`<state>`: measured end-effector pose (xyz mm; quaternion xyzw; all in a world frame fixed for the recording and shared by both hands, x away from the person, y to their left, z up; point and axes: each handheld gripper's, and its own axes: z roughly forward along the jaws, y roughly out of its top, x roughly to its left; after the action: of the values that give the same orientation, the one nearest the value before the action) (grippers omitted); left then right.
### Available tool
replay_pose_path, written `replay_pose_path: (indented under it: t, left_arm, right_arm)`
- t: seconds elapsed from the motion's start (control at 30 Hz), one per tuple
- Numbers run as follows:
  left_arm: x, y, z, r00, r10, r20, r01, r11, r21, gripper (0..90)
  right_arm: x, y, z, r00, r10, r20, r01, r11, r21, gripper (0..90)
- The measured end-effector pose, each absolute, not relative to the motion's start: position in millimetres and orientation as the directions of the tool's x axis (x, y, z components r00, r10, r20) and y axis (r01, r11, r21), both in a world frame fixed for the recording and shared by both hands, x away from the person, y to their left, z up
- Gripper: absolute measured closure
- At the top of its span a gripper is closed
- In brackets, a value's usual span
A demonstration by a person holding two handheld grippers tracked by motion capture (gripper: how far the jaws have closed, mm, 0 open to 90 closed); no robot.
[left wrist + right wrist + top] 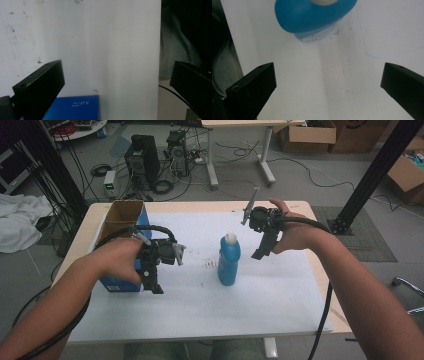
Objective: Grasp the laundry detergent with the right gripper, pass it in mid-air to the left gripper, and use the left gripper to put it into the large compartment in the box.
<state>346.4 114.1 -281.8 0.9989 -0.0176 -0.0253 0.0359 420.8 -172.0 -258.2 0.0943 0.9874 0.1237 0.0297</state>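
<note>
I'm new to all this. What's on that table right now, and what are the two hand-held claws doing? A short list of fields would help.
Surface: white sheet on a wooden table
Bottle: blue bottle with a pale cap, upright near the middle of the sheet
Box: open cardboard box with blue sides, at the table's left edge
Left gripper: jaws wide apart, holding nothing, beside the box
Right gripper: jaws wide apart, holding nothing, just right of the bottle, not touching it
Likely next: perhaps the right gripper closes in on the bottle
</note>
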Motion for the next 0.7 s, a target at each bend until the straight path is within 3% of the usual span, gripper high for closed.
replay_pose_path:
  t: [0.23,0.5,0.7]
  left_arm:
    - [344,118,-279,0.998,-0.036,-0.043,-0.032,-0.997,0.075,0.1]
    - [340,121,-276,0.999,-0.045,-0.031,-0.042,-0.996,0.085,0.1]
    - [336,123,-274,0.998,-0.052,-0.019,-0.05,-0.994,0.095,0.1]
  right_arm:
    - [416,-190,-256,-0.959,0.283,-0.017,0.245,0.857,0.453,0.0]
    - [401,-221,-251,-0.888,0.459,0.016,0.336,0.626,0.704,0.0]
    - [380,-249,-264,-0.814,0.577,0.065,0.392,0.464,0.794,0.0]
